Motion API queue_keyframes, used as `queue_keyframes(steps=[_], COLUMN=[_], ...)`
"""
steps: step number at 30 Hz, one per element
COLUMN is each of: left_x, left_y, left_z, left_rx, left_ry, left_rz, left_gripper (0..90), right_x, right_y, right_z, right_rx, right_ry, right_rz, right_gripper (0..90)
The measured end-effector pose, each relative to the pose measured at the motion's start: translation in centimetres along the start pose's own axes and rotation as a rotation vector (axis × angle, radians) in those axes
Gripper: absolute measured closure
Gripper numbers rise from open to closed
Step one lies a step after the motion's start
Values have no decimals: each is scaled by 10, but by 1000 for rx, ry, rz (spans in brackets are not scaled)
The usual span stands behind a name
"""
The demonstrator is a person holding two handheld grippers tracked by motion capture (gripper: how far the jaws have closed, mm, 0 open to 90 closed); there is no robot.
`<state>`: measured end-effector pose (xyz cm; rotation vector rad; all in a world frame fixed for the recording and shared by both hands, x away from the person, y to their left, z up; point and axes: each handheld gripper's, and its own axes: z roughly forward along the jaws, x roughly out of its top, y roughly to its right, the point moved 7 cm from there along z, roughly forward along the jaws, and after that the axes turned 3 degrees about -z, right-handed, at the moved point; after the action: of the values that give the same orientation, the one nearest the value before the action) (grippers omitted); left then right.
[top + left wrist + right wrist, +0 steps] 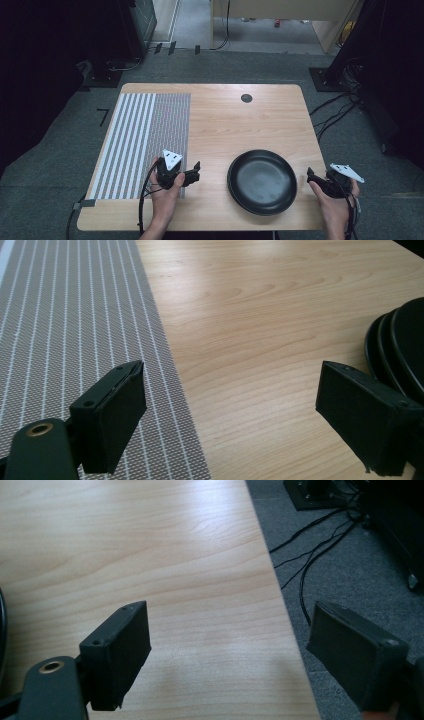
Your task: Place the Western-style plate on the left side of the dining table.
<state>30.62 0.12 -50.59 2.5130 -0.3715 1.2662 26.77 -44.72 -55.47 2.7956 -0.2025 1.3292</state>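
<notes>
— Both hands sit at the near edge, low in the high view. My left gripper (196,172) hangs over the near right corner of the striped mat (140,142), and my right gripper (310,176) is at the table's right edge.

— Jaws?

— Left ones are spread wide with nothing between them. In the left gripper view one jaw is over the mat, the other over bare wood just beside the plates (400,347).

— Plates, more than one?

— Looks like a stack of black plates (262,181); I see layered rims in the left gripper view. It rests on the table (235,125) between my two grippers, toward the near edge, touched by neither.

— And the right?

— Wide apart too, holding nothing. One jaw is over wood, the other out past the edge above the grey carpet (350,565), with cables (310,555) lying on it.
</notes>
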Motion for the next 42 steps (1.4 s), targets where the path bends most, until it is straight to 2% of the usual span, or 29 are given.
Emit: queue_keyframes(steps=[6,14,18,21,25,29,37,40,42], left_x=[-2,-5,-8,-9,-11,-12,-14,-15,-15], left_y=[7,22,36,44,52,59,72,78,81], left_z=[1,4,5,6,7,8,12,14,15], left_rx=[-1,-43,-83,-101,-122,-145,-193,-211,-222], left_ry=[-3,-14,-16,-15,-22,-29,-43,-48,-52], left_rz=[14,29,59,70,73,65,68,70,74], left_gripper=[131,132,132,132,132,133,137,139,141], right_x=[10,22,26,27,26,27,22,19,17], right_y=[0,-6,-11,-15,-20,-28,-43,-45,-49], right_z=[-14,-31,-37,-42,-46,-50,-54,-54,-54], right_rx=[-3,18,58,90,126,191,237,252,293], right_ry=[42,97,113,115,117,122,101,87,75], right_rz=[65,81,103,110,114,144,121,138,161], right_gripper=[172,213,269,381,475,538,602,656,684])
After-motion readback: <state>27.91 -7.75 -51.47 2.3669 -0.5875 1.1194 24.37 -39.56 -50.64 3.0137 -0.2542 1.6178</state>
